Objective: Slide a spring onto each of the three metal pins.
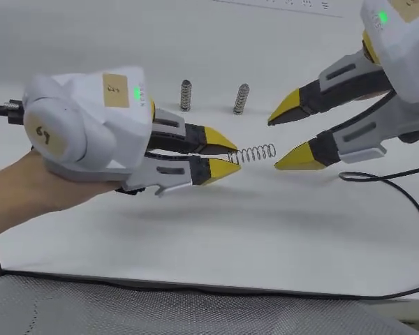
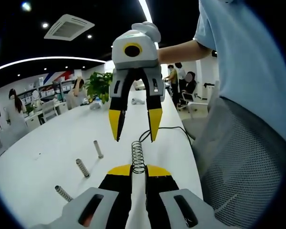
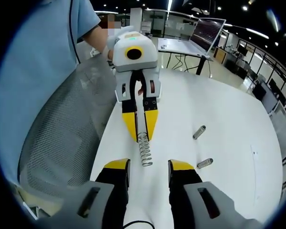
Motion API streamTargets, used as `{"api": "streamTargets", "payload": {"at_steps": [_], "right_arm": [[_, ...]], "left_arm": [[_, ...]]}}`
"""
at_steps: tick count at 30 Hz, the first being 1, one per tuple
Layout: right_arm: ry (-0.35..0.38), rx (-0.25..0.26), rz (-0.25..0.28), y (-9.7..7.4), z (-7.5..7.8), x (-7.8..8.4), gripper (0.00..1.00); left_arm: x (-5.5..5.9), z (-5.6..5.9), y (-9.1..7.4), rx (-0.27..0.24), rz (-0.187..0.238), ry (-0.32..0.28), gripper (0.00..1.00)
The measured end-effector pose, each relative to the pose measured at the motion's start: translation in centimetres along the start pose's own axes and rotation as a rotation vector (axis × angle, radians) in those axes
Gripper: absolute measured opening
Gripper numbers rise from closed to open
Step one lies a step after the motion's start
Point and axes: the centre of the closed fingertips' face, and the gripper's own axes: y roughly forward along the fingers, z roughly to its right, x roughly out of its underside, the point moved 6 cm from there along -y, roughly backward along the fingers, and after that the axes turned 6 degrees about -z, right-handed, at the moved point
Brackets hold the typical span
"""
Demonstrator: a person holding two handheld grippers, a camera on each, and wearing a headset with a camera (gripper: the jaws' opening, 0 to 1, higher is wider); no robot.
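In the head view the left gripper (image 1: 230,159) has its fingers clenched on one end of the spring (image 1: 255,153). The spring sticks out level in the air above the table (image 1: 230,237). The right gripper (image 1: 288,138) faces it with fingers spread, one above and one below the spring's free end, touching neither side. The likely trouble is a fumbled handover. Only the end coils are pinched, so a right-hand closure that lands off-centre, or a left-hand release that comes too soon, could flick the spring sideways to fall and roll on the table. Toward the far edge two loaded pins (image 1: 186,95) stand upright, well apart from the grippers. In the left gripper view the spring rises from between that gripper's own shut fingertips toward the open right gripper, its tip just short of the gap. A third pin (image 2: 98,149) on the table looks bare, and a hard squeeze across the coils could bend the spring and spoil its fit there. In the right gripper view the free end lies roughly midway between the parted fingers (image 3: 118,168).
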Motion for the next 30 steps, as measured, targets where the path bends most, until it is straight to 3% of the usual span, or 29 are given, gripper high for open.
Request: {"api": "streamTargets", "payload": {"at_steps": [9, 30], "right_arm": [[-0.005, -0.025, -0.024, 0.7, 0.2, 0.8, 0.19], [-0.03, -0.045, -0.036, 1.3, 0.3, 0.8, 0.09]], "left_arm": [[0.0, -0.1, 0.0, 0.002, 0.0, -0.003, 0.02], [0.1, 0.0, 0.1, 0.004, 0.003, -0.013, 0.02]]}}
